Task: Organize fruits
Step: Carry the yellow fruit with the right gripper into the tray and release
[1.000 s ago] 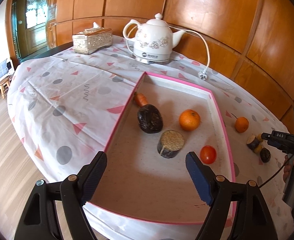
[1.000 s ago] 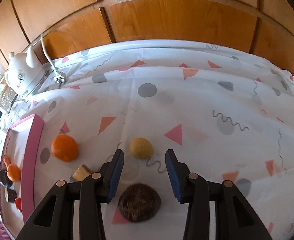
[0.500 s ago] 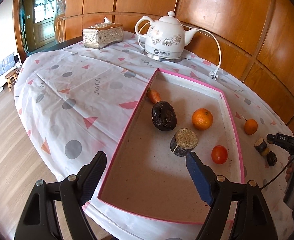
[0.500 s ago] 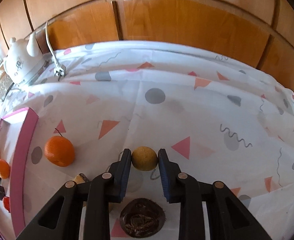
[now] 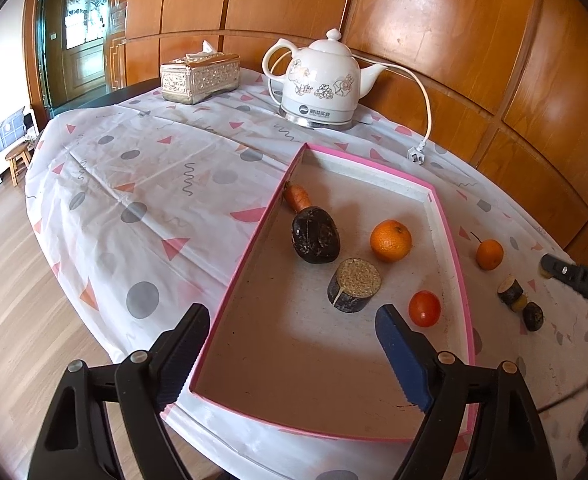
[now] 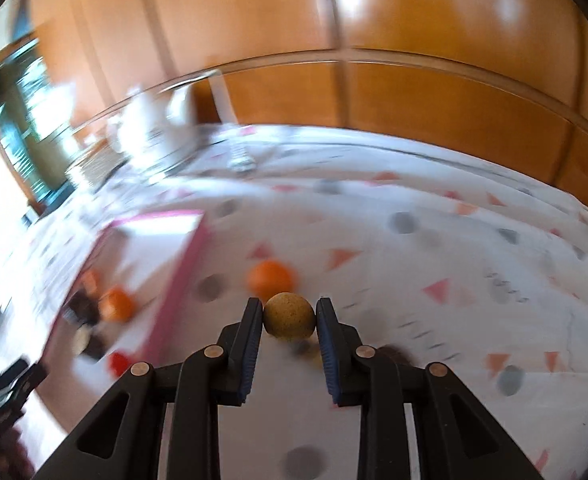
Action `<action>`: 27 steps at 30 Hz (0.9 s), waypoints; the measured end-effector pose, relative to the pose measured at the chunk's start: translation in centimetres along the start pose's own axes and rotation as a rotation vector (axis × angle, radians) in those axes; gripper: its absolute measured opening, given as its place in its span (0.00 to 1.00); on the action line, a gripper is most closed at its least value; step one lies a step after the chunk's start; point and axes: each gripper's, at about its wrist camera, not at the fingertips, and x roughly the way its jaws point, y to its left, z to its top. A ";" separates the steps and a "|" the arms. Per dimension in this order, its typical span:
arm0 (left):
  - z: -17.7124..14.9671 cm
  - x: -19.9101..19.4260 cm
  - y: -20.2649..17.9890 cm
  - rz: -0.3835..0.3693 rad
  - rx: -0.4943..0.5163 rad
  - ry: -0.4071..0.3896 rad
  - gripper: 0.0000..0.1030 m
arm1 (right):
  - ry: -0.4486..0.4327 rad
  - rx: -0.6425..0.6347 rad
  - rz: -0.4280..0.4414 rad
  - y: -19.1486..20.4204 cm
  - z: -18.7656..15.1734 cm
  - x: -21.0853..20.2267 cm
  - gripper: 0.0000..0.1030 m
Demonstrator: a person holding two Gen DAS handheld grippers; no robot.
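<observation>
We are squeezing the round ball [image 6: 289,316] in our right gripper [image 6: 289,317]; it could slip out. Our left gripper [image 5: 289,340] is hanging wide open, holding nothing.

A pink-rimmed tray [image 5: 253,240] on the tabletop holds a carrot [image 5: 298,197] at its far left, a dark lumpy fruit [image 5: 315,234] beside it, an orange [image 5: 390,240], a dark cut piece [image 5: 354,285] with a grainy top, and a tomato [image 5: 424,308]. Right of the tray lie a small orange [image 5: 489,254] and dark bits [image 5: 518,300]. A tan round fruit [image 6: 289,316] is clamped above the cloth.
</observation>
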 end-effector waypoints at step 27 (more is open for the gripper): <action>-0.2 -0.9 0.9 -0.016 -0.030 -0.020 0.84 | 0.168 -0.210 0.192 12.5 -6.2 1.6 0.29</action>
